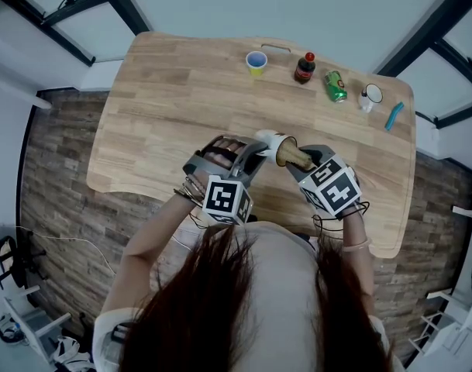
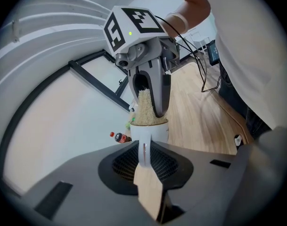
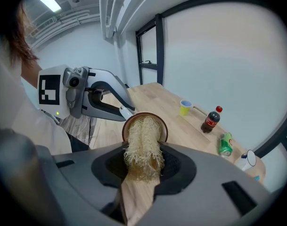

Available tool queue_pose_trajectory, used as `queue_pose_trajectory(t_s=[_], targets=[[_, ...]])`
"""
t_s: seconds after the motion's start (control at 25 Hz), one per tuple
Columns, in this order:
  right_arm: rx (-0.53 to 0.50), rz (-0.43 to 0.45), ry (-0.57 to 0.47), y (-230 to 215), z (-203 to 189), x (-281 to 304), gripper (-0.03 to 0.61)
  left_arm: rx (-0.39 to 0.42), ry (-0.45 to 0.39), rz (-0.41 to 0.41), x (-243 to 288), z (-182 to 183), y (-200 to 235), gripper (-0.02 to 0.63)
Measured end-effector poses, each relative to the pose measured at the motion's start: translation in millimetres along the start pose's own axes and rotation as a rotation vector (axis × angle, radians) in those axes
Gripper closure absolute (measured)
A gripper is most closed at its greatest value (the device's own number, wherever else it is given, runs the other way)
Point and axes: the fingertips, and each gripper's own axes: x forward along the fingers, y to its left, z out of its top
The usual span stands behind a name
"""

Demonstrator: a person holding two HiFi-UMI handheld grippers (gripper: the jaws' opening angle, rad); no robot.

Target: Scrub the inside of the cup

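We record a wooden table [image 1: 166, 107] filling the middle of the head view, its near edge at 6 o'clock by the person's body. Both grippers meet above the near half of the table, roughly at its centre.

The left gripper [image 2: 143, 160] comes in from 9 o'clock. Its jaws are closed narrowly on the handle of the white cup [image 2: 152, 132]. The cup is tipped on its side, with its brown-lined mouth facing 3 o'clock.

The right gripper [image 3: 142, 166] comes in from 3 o'clock. Its jaws are clamped on the rear of a straw-coloured loofah scrubber [image 3: 143, 142], and the front of the scrubber sits inside the cup's mouth.

Smaller items stand in a row along the far edge, well apart from the cup:
- a green can [image 1: 335, 86] at 1 to 2 o'clock
- a cola bottle [image 1: 304, 67] at 1 o'clock
- a yellow cup [image 1: 256, 62] at 12 o'clock
- a teal object [image 1: 394, 116] towards 2 to 3 o'clock
- a small white bottle [image 1: 367, 98] at 2 o'clock
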Motion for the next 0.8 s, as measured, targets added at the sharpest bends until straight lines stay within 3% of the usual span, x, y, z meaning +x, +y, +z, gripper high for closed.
queue_pose_trajectory(t_s=[0.2, 0.8], targets=[[0.095, 0.036, -0.014, -1.1, -1.6, 6.6, 0.436, 0.035, 0.002, 0.002, 1.6, 0.1, -0.8, 0.543], [0.523, 0.202, -0.128, -3.1, -2.7, 18.6, 0.436, 0.093, 0.002, 0.011, 0.9, 1.7, -2.8, 0.543]])
